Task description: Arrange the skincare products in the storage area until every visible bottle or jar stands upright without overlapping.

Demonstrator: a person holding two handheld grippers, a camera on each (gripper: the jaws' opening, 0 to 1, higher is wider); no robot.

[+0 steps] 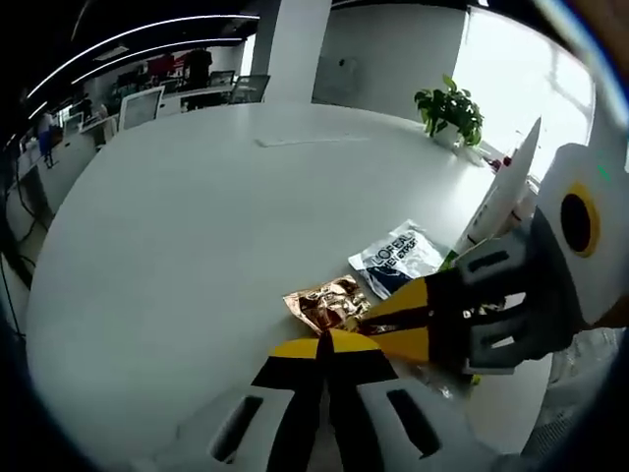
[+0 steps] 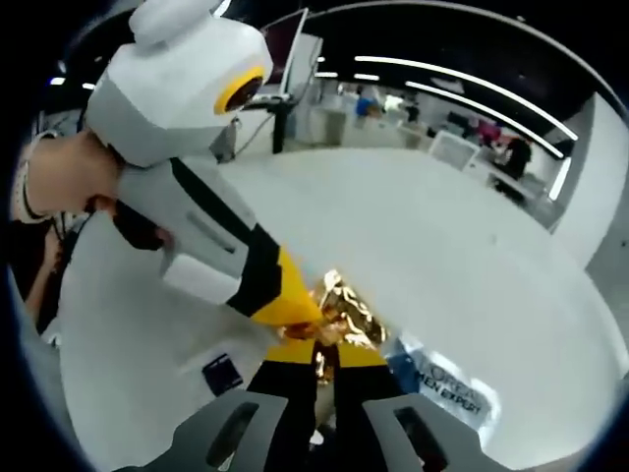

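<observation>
A crumpled gold foil packet (image 1: 324, 303) (image 2: 346, 310) lies on the white table (image 1: 197, 226), just ahead of both grippers. My left gripper (image 1: 328, 340) has its yellow-tipped jaws pressed together, their tips touching the packet's near edge. I cannot tell whether they pinch it. The same gripper reaches in from the left in the right gripper view, its tip (image 2: 300, 313) at the foil. My right gripper (image 2: 324, 356) is shut with gold foil showing between its jaws. It enters the left gripper view from the right (image 1: 378, 323). A white and blue sachet (image 1: 396, 258) (image 2: 442, 385) lies flat beside the packet.
A potted plant (image 1: 450, 110) stands at the table's far edge, and a white upright card (image 1: 506, 192) stands near the sachet. A small dark item (image 2: 221, 373) lies on the table (image 2: 472, 256). A person's hand (image 2: 59, 177) holds the left gripper. Office desks stand beyond.
</observation>
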